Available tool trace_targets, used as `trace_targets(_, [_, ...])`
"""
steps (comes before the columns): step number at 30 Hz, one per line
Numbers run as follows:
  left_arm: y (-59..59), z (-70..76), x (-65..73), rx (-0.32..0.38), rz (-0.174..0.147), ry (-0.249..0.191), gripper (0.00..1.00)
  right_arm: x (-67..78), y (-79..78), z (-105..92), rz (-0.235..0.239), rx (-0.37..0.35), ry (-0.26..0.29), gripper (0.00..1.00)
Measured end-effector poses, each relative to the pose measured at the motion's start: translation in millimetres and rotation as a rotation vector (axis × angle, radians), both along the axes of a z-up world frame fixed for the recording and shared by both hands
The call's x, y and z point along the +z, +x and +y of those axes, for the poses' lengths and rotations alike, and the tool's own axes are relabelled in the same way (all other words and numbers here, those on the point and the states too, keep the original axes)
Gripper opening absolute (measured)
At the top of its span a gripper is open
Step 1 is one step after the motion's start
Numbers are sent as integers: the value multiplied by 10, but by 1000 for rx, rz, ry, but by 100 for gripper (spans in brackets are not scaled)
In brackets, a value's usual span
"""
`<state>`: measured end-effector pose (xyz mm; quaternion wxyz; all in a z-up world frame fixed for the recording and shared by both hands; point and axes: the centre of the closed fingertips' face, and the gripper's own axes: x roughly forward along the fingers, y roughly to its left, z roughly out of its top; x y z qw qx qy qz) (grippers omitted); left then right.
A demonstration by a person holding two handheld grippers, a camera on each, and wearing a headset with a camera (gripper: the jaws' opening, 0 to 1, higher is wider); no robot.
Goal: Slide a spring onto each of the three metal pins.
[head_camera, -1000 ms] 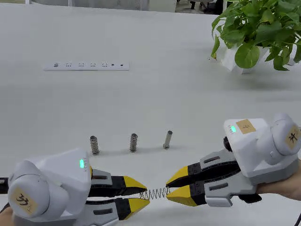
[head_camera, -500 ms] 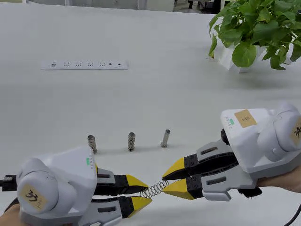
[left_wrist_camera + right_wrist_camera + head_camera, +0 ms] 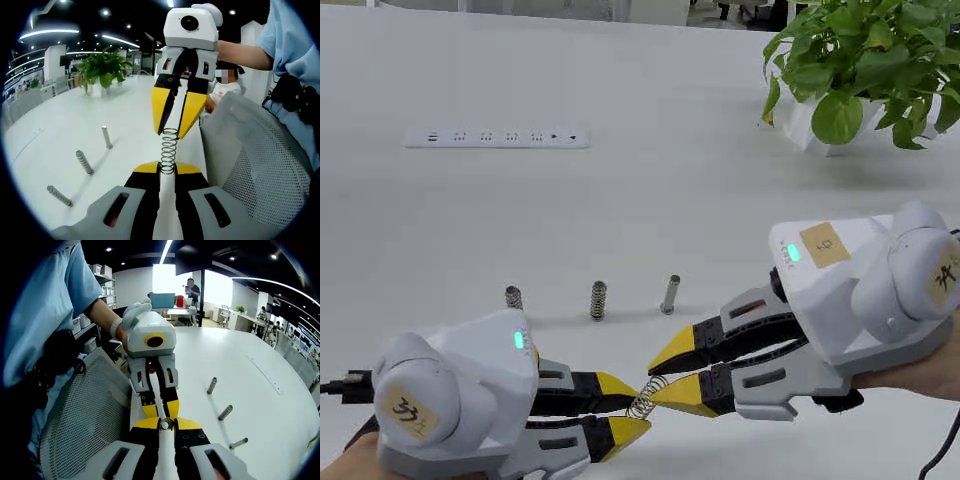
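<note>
The left gripper (image 3: pixel 641 409) and the right gripper (image 3: pixel 652 384) meet tip to tip at the near edge of the white table (image 3: pixel 650 200), with a loose spring (image 3: pixel 645 397) held between them. The left gripper's fingers (image 3: pixel 148 168) pinch one end of the coil and the right gripper's yellow fingers (image 3: pixel 162 107) pinch the other, so the spring bridges the short gap from one pair of tips to the other. Just beyond them three pins stand in a row. The bare metal pin (image 3: pixel 669 294), which leans a little, is on the right. The middle pin (image 3: pixel 598 299) and the left pin (image 3: pixel 513 297) each carry a spring. Farther back lie a white power strip (image 3: pixel 497 138) and, at the right corner, a potted plant (image 3: pixel 865 60).
</note>
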<state>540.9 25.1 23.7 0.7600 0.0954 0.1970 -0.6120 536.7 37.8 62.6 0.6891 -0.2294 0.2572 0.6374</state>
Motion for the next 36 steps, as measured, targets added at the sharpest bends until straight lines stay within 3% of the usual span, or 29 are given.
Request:
trace_targets(9, [-20, -7, -6, -5, -1, 4, 6, -26, -3, -30, 6, 0, -23, 8])
trace_targets(12, [-20, -8, -10, -7, -2, 7, 6, -43, 19, -55, -2, 4, -56, 24])
trace_targets(13, [-18, -7, -14, -8, -3, 11, 6, -62, 29, -89, -12, 20, -91, 26])
trace_targets(18, [2, -12, -33, -8, -14, 27, 6, -190, 36, -180, -11, 78, -207, 25])
trace_targets(25, [-1, -47, -59, -6, -12, 36, 6, -265, 16, -103, -14, 165, -275, 20])
trace_targets(36, [-18, -103, -77, 1, -1, 27, 6, -323, -47, -38, 20, 215, -293, 10])
